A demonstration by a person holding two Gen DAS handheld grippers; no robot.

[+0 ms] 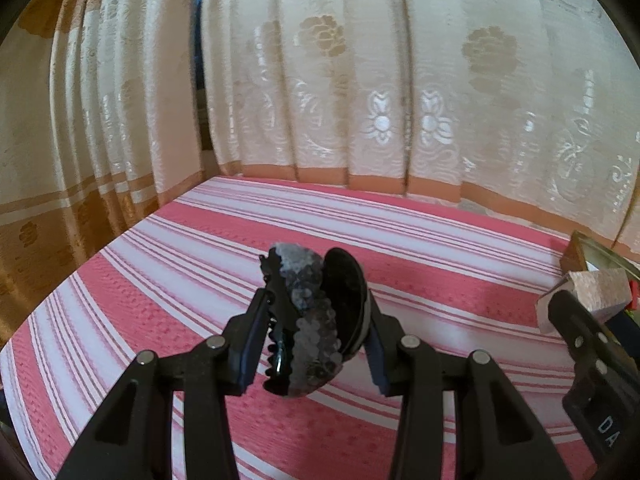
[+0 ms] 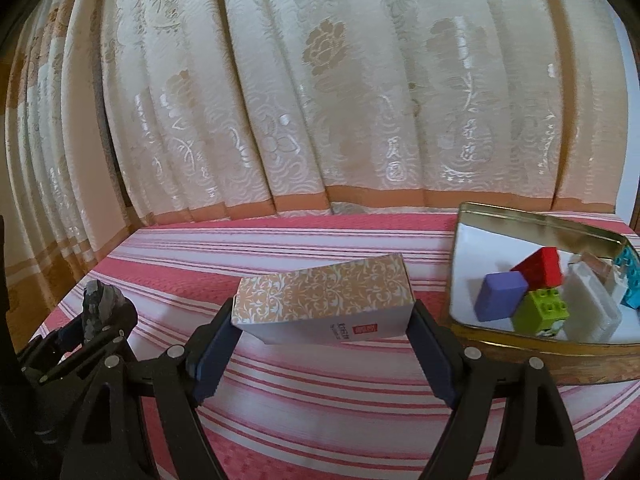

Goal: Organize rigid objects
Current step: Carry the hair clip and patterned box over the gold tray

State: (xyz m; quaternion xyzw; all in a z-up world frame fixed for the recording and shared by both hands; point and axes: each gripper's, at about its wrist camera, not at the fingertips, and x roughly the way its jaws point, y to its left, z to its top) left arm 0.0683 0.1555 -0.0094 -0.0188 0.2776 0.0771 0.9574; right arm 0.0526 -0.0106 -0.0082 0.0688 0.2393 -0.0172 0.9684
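Note:
My left gripper [image 1: 314,344] is shut on a black hair claw clip [image 1: 316,320] with a glittery sequined face, held above the pink-and-white striped cloth [image 1: 168,272]. The clip and left gripper also show at the far left of the right wrist view [image 2: 98,306]. My right gripper [image 2: 324,344] is shut on a small cardboard box [image 2: 324,300] with a beige floral pattern, held lengthwise between the fingers just above the cloth. The box also shows at the right edge of the left wrist view [image 1: 588,292].
A gold-rimmed metal tin [image 2: 532,224] sits at the right, holding a purple block [image 2: 502,296], a red brick [image 2: 540,266], a green brick [image 2: 542,312], a white case [image 2: 590,308] and a cyan brick [image 2: 630,280]. Patterned curtains [image 2: 320,100] hang behind the table.

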